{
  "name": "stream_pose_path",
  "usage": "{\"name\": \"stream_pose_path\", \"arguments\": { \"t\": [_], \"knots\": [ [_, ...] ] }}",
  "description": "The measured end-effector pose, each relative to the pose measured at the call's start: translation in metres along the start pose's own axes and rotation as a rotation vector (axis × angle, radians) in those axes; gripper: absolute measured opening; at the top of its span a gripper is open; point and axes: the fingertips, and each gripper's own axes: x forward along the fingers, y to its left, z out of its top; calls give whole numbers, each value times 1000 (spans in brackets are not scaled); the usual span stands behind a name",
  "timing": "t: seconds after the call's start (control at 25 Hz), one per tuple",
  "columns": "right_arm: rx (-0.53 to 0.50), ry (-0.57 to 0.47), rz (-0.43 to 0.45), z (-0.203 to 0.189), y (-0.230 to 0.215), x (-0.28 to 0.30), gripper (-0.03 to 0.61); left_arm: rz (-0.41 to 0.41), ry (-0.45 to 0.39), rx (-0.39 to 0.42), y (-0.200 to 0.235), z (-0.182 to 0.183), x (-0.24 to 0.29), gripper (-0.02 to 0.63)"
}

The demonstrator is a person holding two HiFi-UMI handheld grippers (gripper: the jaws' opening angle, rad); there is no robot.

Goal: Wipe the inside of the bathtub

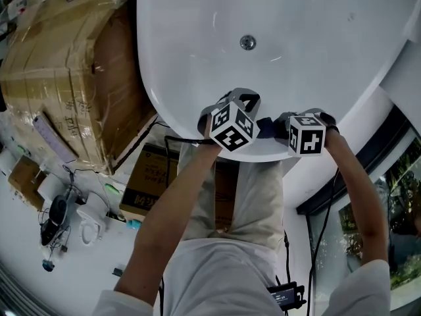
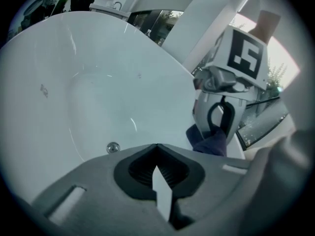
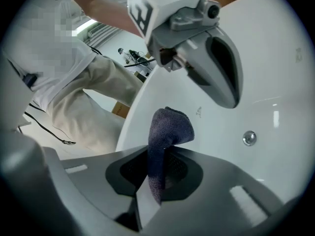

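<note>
Since the wiping depends on the cloth (image 3: 166,132), the right claw (image 3: 157,173) is clamped on its lower end, which leaves the folded top free to press against the bathtub (image 1: 316,12). The left claw (image 2: 156,171) is closed on nothing and seems only to ride alongside. Both hang over the near rim (image 1: 263,151), well short of the drain (image 1: 247,42), so the wiping looks not yet begun.

White short-sleeved shirt (image 1: 217,275), beige trousers (image 1: 260,189), pale grey left gripper (image 2: 157,173) and right gripper (image 3: 147,181), black ribbed pads (image 2: 140,173), black-and-white marker cubes (image 1: 231,125) behind the jaws
</note>
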Motion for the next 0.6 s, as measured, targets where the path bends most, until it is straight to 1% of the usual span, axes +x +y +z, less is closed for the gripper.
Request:
{"name": "stream_pose_path", "arguments": {
  "t": [0.2, 0.44, 0.6],
  "knots": [
    [-19, 32, -111, -13, -58, -23, 51, -4, -2, -18, 2, 2, 9, -5],
    [-82, 79, -162, -25, -100, -28, 51, 5, -3, -47, 11, 6, 19, -5],
    [-143, 147, -259, -41, -141, -30, 51, 10, -1, -66, 23, 9, 29, -5]
  ]
}}
